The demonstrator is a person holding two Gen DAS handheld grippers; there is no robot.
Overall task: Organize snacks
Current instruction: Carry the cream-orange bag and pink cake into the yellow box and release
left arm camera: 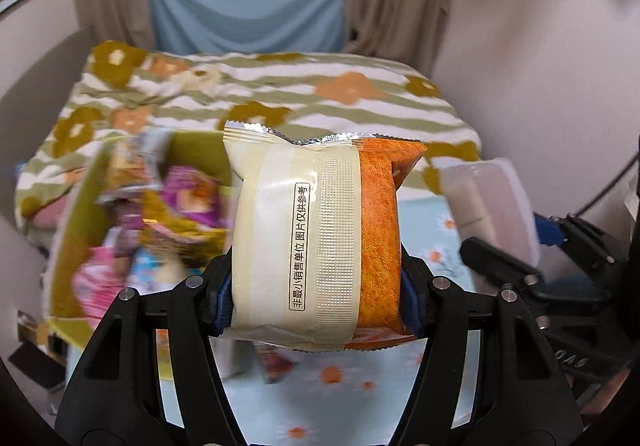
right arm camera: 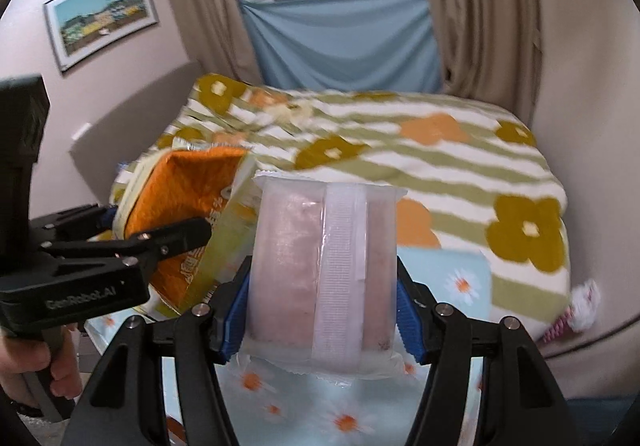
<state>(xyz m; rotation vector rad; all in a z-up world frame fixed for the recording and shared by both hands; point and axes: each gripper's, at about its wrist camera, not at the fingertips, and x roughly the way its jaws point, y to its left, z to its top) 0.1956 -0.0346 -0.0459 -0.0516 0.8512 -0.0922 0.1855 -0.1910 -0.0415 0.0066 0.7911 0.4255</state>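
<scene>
The left gripper (left arm camera: 316, 288) clamps a cream and orange cake packet (left arm camera: 320, 234), long axis upright, sealed end pointing up, above a green box (left arm camera: 76, 214) of blurred snacks. The right gripper (right arm camera: 322, 316) squeezes a pale pink packet (right arm camera: 324, 270), also upright; its lower end is cut off by the jaws

Cream-and-orange cake packet (left arm camera: 320, 238) upright, seam facing camera, pink translucent snack packet (right arm camera: 324, 278) upright, both held aloft
</scene>
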